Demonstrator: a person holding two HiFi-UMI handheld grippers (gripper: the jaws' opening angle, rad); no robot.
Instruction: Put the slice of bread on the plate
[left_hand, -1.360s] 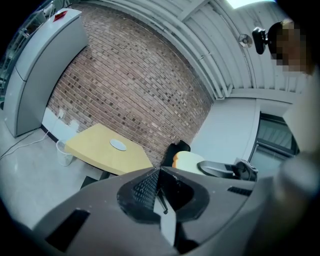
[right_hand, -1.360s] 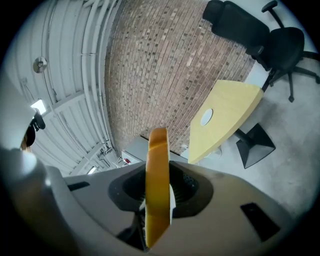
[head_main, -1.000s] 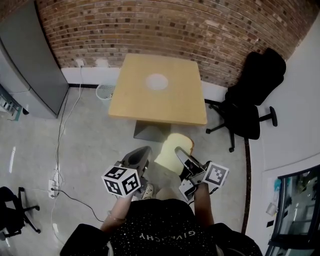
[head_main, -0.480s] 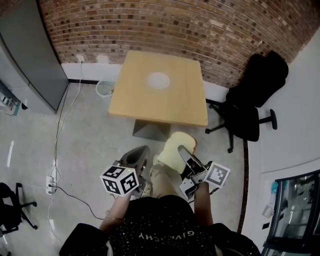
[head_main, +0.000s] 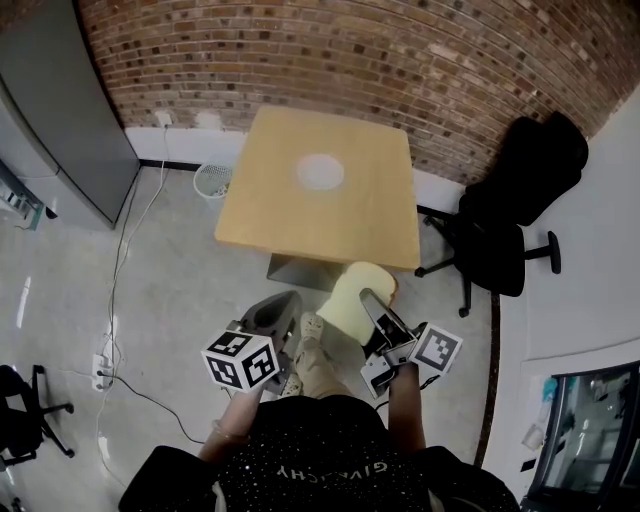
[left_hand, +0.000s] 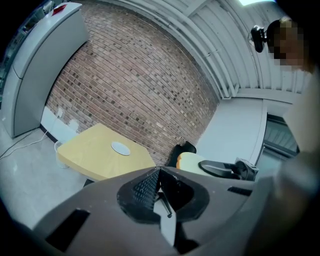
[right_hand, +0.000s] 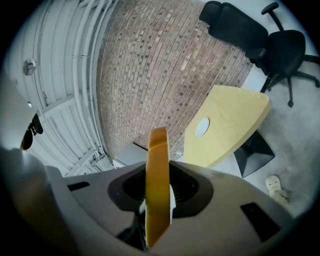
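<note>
Mid-carry, by the look of it: slice of bread (head_main: 348, 297) clamped edge-on in the right gripper (head_main: 378, 312), long axis out along the jaws, rounded top probably foremost. Left gripper (head_main: 272, 315) closed, empty. Next: reach well ahead over the white plate (head_main: 320, 172) on the wooden table (head_main: 262, 215), lay flat, release

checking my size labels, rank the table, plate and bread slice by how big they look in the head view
1. table, by far the largest
2. slice of bread, though being held nearer the camera probably inflates it
3. plate, smallest as seen, but it sits farther away
</note>
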